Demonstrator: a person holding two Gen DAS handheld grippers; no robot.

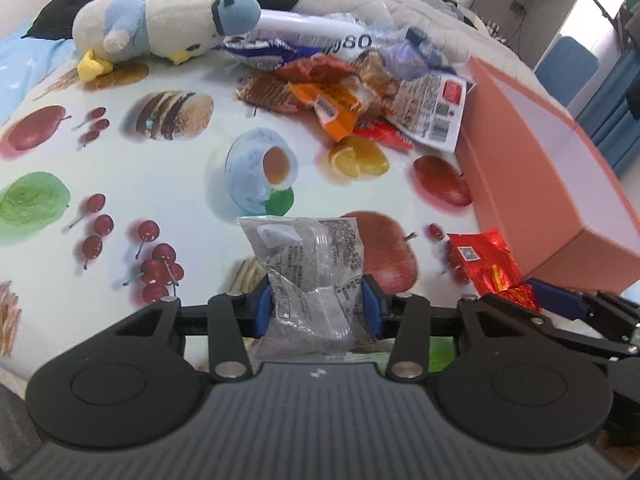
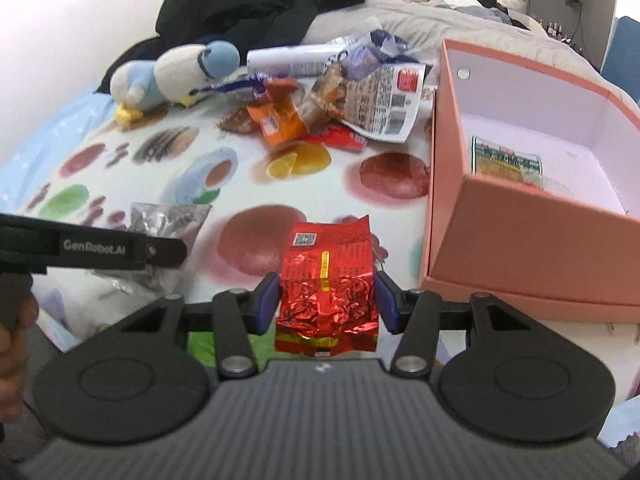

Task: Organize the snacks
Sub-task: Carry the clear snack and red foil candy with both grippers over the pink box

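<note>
The left tongs [image 1: 318,306] pinch a grey clear packet [image 1: 312,276]; the right tongs [image 2: 326,300] grip a red foil packet [image 2: 326,292], both just beside the pink box [image 2: 528,248]. Only the right wrist view shows inside the box: a green-yellow packet [image 2: 506,162], partly hidden by its front wall. The snack pile [image 1: 344,88] beyond the box is blurred.
</note>
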